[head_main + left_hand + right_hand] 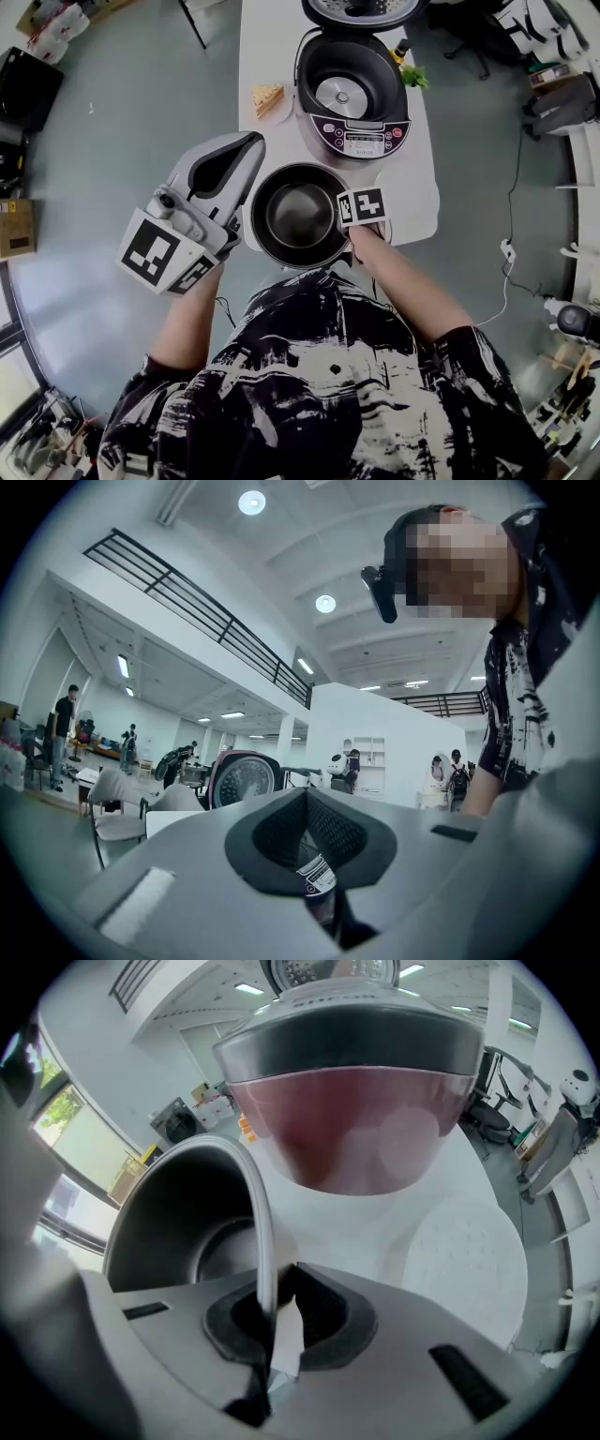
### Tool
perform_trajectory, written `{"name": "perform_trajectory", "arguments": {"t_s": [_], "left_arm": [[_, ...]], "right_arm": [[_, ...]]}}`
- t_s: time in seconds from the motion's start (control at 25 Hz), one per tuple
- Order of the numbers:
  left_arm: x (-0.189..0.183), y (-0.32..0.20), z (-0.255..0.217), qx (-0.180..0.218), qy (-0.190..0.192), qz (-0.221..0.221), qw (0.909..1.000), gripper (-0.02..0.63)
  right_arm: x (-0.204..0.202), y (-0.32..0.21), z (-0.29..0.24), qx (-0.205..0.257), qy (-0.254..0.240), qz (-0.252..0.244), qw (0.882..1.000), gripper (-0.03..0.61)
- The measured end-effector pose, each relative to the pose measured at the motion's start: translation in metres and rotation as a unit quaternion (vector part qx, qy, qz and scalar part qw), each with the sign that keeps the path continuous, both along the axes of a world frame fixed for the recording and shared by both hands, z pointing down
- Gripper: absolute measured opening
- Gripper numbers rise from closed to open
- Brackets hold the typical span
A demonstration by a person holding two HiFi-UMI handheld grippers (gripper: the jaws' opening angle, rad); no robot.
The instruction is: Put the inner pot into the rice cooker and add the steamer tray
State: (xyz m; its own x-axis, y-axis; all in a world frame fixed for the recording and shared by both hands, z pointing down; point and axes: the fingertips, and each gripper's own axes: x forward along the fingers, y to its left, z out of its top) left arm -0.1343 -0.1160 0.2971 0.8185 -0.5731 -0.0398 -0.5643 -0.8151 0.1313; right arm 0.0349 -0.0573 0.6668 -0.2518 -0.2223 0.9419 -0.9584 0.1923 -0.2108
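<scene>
— Where is the inner pot (298, 217) held?
— Near, its right rim is pinched tight by the right gripper (274, 1307). The left gripper (251, 142) is held left of it, jaws pressed together, empty.
— Farther?
— The rice cooker (352, 94) is seen open behind.

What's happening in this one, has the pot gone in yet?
Not yet. A person works with two handheld grippers. The right gripper is clamped on the rim of the inner pot, which sits at the near end of the table, in front of the open, empty rice cooker. The left gripper is held off to the side with nothing in it, its jaws apparently together. The white steamer tray lies on the table beside the pot.
</scene>
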Motion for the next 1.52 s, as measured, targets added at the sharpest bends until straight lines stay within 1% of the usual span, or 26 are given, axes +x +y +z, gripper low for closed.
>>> {"name": "perform_trajectory", "arguments": {"t_s": [0.16,0.36,0.64,0.76,0.84,1.0,1.08,1.28,1.52], "left_arm": [[0.006,0.001,-0.003,0.002,0.004,0.006,1.0,0.005],[0.021,0.002,-0.009,0.011,0.01,0.021,0.9997,0.005],[0.043,0.001,-0.023,0.025,0.026,0.043,0.9984,0.005],[0.046,0.006,-0.036,0.029,0.035,0.049,0.9978,0.005],[0.046,0.012,-0.046,0.035,0.039,0.053,0.9972,0.005],[0.045,0.028,-0.061,0.057,0.045,0.052,0.996,0.005],[0.044,0.034,-0.066,0.066,0.047,0.051,0.9954,0.005],[0.04,0.034,-0.076,0.071,0.051,0.047,0.9951,0.005],[0.034,0.037,-0.068,0.067,0.046,0.031,0.9962,0.005]], "right_arm": [[0.004,0.003,-0.019,0.01,-0.016,0.007,1.0,0.008],[0.012,0.004,-0.058,0.025,-0.032,0.015,0.999,0.008],[0.013,0.003,-0.128,0.05,-0.067,-0.018,0.996,0.009],[0.012,0.008,-0.161,0.052,-0.091,-0.034,0.994,0.009],[0.015,0.013,-0.181,0.05,-0.099,-0.048,0.993,0.008],[0.036,0.021,-0.211,0.058,-0.085,-0.078,0.992,0.009],[0.052,0.022,-0.223,0.06,-0.078,-0.08,0.992,0.011],[0.088,-0.002,-0.261,0.073,-0.078,-0.056,0.993,0.011],[0.121,-0.056,-0.298,0.114,-0.065,-0.033,0.991,0.011]]}}
